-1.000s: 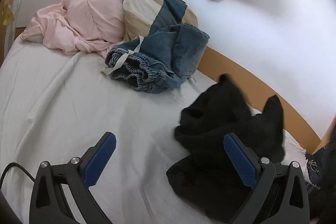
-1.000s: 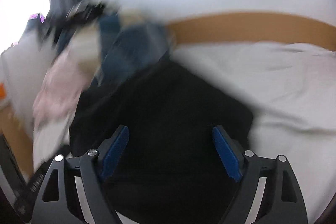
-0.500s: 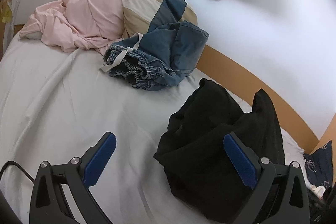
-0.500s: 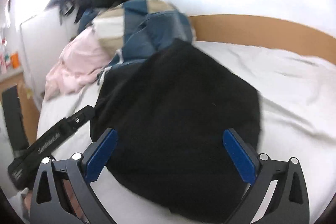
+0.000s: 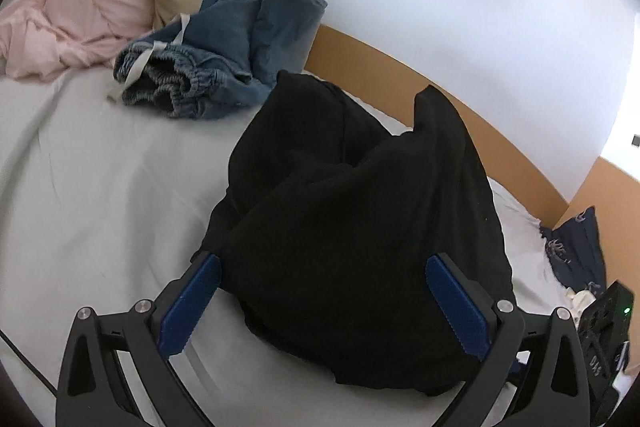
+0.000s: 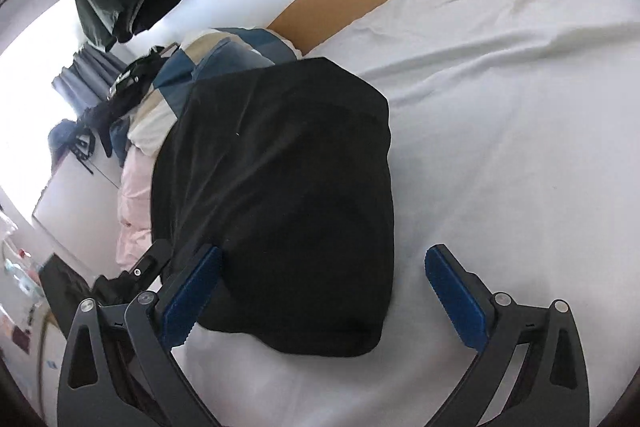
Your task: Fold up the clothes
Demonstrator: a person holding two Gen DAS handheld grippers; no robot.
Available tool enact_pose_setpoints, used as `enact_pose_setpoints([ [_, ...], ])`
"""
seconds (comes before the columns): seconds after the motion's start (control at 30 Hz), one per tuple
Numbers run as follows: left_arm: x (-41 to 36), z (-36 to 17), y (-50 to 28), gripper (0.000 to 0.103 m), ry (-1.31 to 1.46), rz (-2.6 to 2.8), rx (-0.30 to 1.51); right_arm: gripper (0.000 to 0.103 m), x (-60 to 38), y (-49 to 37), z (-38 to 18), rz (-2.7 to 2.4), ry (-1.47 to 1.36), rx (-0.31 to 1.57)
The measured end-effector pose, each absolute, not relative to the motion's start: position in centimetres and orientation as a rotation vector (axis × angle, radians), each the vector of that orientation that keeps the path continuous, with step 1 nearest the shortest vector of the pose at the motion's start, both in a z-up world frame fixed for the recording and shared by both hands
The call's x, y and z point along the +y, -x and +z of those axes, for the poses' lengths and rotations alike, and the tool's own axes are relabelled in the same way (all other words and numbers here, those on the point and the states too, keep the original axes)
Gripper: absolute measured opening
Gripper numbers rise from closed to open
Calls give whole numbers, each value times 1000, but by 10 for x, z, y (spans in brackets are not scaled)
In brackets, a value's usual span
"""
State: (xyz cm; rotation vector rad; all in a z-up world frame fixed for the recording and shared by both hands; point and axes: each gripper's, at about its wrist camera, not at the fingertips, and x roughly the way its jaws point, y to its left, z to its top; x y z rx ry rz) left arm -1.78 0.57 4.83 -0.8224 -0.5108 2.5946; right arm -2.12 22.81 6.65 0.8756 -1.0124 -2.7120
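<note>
Our left gripper and right gripper, both spread wide, now sit closer over the black garment than before

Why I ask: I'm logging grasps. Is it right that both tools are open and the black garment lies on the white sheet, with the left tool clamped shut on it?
Not quite: the left wrist view shows the left tool open, not clamped. The black garment lies on the white sheet; the right tool is open too.
</note>
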Motion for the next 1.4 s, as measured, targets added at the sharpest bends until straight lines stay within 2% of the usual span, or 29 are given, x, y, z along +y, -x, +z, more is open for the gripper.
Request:
enact_pose_setpoints([
  [0.27,1,44,19,103,839,2544,-591,103,242,-10,67,-2699,-860,-1026],
  [0.4,3,46,22,103,853,2548,-574,103,250,-24,63,-2696,-857,-1031],
  [1.23,-1,37,32,103,927,2458,-705,103,256,-36,60,-2703,-861,-1026],
  [1.33,-5,35,34,103,932,2408,-757,103,265,-38,61,-2639,-853,-1094],
  [1.4,-7,33,35,103,938,2376,-793,103,279,-38,61,-2549,-848,-1217],
])
